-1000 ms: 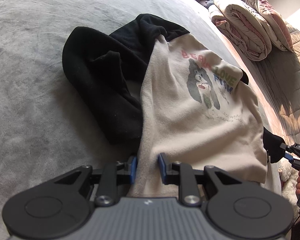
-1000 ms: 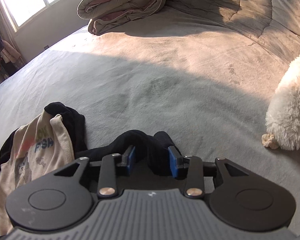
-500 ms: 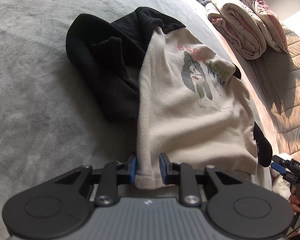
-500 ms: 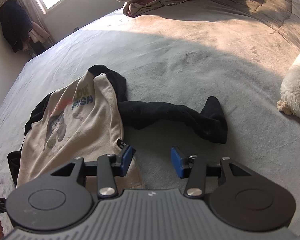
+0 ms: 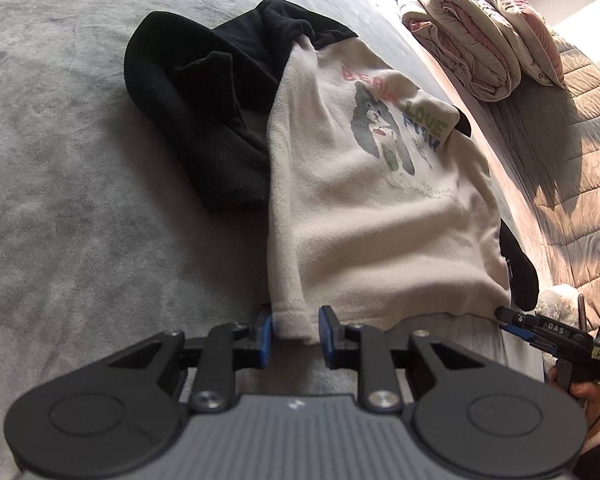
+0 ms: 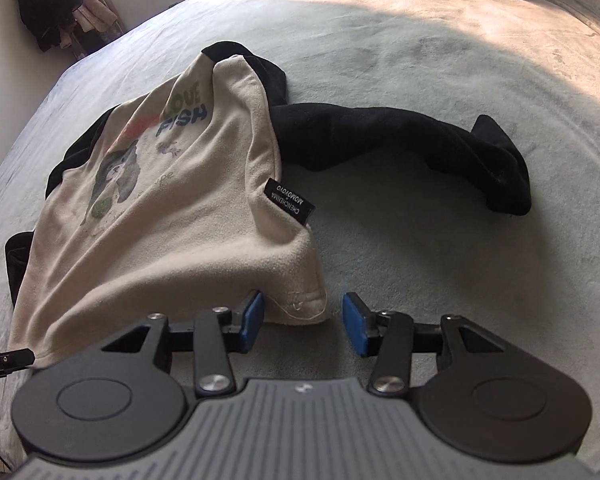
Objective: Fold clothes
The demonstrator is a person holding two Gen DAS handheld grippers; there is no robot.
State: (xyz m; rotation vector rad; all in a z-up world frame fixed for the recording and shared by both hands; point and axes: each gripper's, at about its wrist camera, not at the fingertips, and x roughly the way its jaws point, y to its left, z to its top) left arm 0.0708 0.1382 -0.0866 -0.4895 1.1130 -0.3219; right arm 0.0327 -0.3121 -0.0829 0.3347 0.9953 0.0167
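Now both grippers are down at the hem of the sweatshirt (image 5: 372, 216), which lies front up on the grey bed (image 5: 80, 200), cream body with black sleeves and a cartoon print on the chest. On the left, the left gripper (image 5: 292, 332) has its blue pads either side of one bottom corner of the hem; the cloth fills the narrow gap, so it looks pinched, though the pads may not be fully tight. Over on the right, the right gripper (image 6: 303, 318) stands wide apart, the other hem corner sitting just against its inner pad with bare bed showing before the outer one. So that side has nothing in its grip yet.

One black sleeve (image 6: 400, 140) trails out across the bed on the right, and the other is bunched up beside the body on the left.

My read: this is the set-up for the first fold, with both corners to be taken before any lift. To do it well, the right gripper should slide further onto the corner so that both layers of the hem sit deep between the pads, then close firmly. Watch the little black label (image 6: 289, 201) near that edge; catch the hem itself, not the tag. Then raise both corners level, keeping the hem taut between them.
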